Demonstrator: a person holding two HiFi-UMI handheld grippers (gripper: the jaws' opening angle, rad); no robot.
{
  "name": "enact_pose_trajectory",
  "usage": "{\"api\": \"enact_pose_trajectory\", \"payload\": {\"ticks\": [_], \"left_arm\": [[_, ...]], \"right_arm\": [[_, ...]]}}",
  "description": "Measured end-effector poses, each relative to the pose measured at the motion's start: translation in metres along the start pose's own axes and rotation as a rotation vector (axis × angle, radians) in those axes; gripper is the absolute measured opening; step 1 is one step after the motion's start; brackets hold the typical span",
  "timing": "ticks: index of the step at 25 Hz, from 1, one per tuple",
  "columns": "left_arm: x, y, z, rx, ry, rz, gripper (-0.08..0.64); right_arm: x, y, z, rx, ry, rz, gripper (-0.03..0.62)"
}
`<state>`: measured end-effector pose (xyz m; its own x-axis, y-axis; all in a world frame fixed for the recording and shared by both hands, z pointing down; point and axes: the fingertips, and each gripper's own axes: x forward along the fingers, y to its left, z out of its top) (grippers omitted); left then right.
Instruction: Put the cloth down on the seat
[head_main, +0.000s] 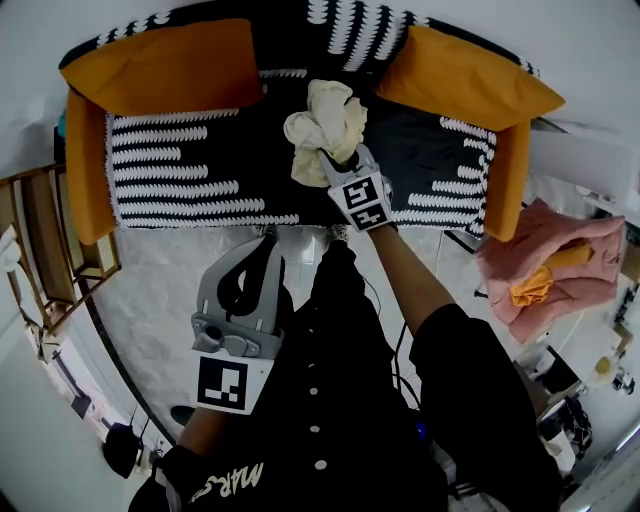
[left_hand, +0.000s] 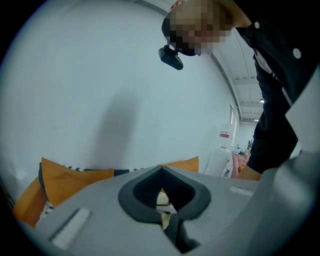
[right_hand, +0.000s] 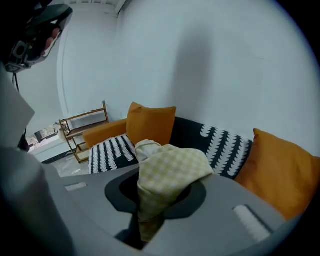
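Observation:
A pale yellow checked cloth (head_main: 325, 122) hangs bunched over the middle of the sofa seat (head_main: 190, 170), which has a black and white patterned cover. My right gripper (head_main: 337, 160) is shut on the cloth's lower part and holds it just above the seat. In the right gripper view the cloth (right_hand: 167, 175) drapes over the jaws of the right gripper (right_hand: 162, 165), with the seat (right_hand: 112, 150) behind it. My left gripper (head_main: 268, 242) is nearer to me, over the floor in front of the sofa, shut and holding nothing. From the left gripper (left_hand: 161, 170), a bit of the cloth (left_hand: 162, 199) shows between the jaws.
Orange cushions (head_main: 165, 65) (head_main: 465, 75) lean at the sofa's back corners, and its arms are orange. A pile of pink cloth (head_main: 560, 265) lies to the right. A wooden shelf (head_main: 50, 250) stands at the left. A pale floor (head_main: 160, 290) lies before the sofa.

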<state>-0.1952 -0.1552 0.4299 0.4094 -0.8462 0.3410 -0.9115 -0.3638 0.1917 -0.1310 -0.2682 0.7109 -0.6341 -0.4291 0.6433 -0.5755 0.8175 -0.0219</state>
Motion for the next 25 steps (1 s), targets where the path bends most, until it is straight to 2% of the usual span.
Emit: {"api": "enact_pose_trajectory", "payload": {"ticks": [12,25], "left_arm": [[-0.003,0.017,-0.028,-0.059,0.067,0.024,0.0],[0.023,0.037,-0.068,-0.064,0.131,0.017,0.0]], "right_arm": [[0.043,0.02,-0.038,-0.03,0.091,0.036,0.095],[0.082,0.027,-0.073,-0.063,0.163,0.066,0.095]]}}
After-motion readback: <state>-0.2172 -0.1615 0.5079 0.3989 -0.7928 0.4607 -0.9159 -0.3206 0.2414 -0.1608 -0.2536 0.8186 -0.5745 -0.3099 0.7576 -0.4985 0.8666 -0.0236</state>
